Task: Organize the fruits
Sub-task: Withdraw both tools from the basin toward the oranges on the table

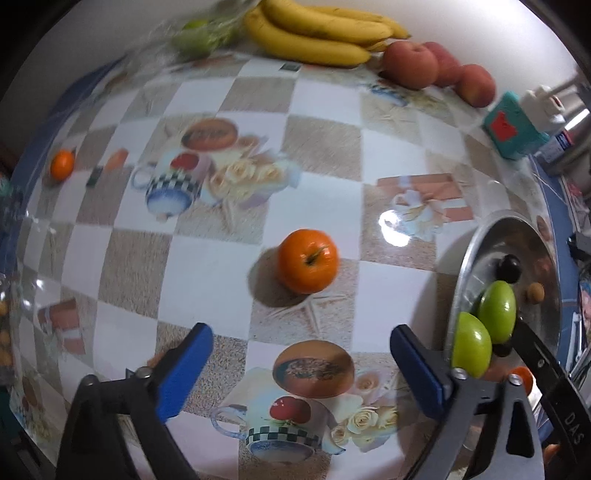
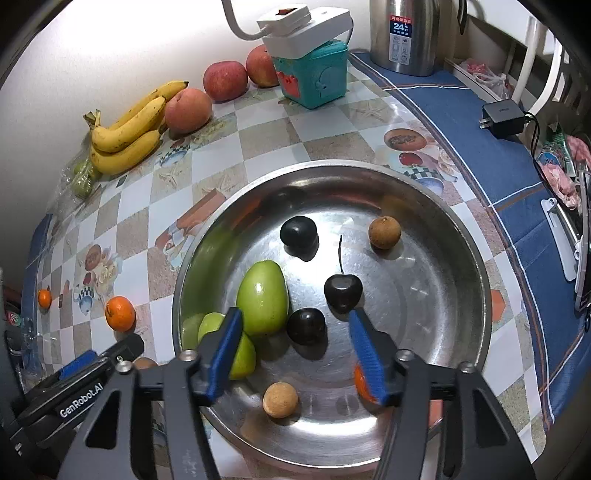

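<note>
The left gripper [image 1: 299,373] hangs over the bench with its blue-padded jaws spread wide and nothing between them. Just beyond its fingertips a round orange tangerine with a short stalk [image 1: 308,260] sits on the checked, picture-printed oilcloth of the bench [image 1: 207,266], untouched. Farther out, a smaller orange fruit [image 1: 62,164] lies near the bench's left edge.

The right gripper [image 2: 295,350] is poised above the wide stainless-steel bowl [image 2: 454,236], jaws released and parted, gripping nothing. Directly past its pads lie a dark round plum-like fruit [image 2: 306,326] and a dark cherry with a long stem [image 2: 342,292]. Beside the left pad are two green oval fruits: the larger one [image 2: 263,297] stands clear, the smaller one [image 2: 212,325] is partly hidden behind the pad (its mirror image shows on the bowl wall). A second dark fruit [image 2: 299,233] and a tan round longan-like fruit [image 2: 384,232] rest toward the bowl's far side; another tan one [image 2: 280,400] lies near the rim closest to the camera. Something orange [image 2: 361,384] peeks from behind the right pad; what it is cannot be told.

Against the far wall lie a bunch of yellow bananas [image 2: 127,127], three reddish apples or peaches [image 2: 188,110], and a teal plastic box [image 2: 317,79] with a white power strip [image 2: 306,26] on top.
</note>
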Motion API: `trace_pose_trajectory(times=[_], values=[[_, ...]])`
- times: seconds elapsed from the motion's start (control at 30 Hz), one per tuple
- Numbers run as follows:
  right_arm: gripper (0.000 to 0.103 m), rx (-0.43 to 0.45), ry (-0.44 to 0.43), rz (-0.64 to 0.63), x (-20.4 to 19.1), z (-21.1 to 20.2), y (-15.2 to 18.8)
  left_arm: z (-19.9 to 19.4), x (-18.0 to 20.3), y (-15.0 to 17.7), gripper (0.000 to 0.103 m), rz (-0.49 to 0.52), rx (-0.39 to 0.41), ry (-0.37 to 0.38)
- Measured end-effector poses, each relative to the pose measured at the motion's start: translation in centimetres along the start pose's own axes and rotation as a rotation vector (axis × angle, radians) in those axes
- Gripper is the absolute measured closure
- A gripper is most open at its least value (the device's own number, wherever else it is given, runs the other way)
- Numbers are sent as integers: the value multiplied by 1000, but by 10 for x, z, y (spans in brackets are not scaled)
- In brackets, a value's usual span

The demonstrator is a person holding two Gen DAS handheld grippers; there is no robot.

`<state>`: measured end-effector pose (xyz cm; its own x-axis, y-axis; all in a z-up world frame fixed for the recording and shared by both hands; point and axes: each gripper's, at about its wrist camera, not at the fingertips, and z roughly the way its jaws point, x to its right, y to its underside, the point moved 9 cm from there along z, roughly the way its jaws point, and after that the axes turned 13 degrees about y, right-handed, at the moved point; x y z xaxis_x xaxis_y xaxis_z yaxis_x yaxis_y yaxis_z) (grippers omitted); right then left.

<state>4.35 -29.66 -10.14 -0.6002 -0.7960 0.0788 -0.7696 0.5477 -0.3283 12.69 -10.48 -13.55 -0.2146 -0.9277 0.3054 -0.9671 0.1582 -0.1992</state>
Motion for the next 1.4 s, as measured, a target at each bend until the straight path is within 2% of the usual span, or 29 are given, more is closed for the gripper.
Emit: trace_pose_trajectory(times=[0.2, 0.27, 0.83, 0.93, 1.4], values=[[32, -7, -5, -14, -5, 5, 0, 2, -8, 1, 0, -3, 5, -30], [19, 0, -6, -14, -5, 4, 0, 2, -8, 1, 0, -7, 4, -29], [18, 37, -8, -8, -5, -1, -4, -1, -14, -4, 0, -12, 24, -62], [0, 44, -11, -6, -6, -2, -5, -1, -16, -3, 0, -12, 18, -64], [0, 57, -6, -16, -8, -3, -5, -1, -9, -2, 0, 24, 4, -43]])
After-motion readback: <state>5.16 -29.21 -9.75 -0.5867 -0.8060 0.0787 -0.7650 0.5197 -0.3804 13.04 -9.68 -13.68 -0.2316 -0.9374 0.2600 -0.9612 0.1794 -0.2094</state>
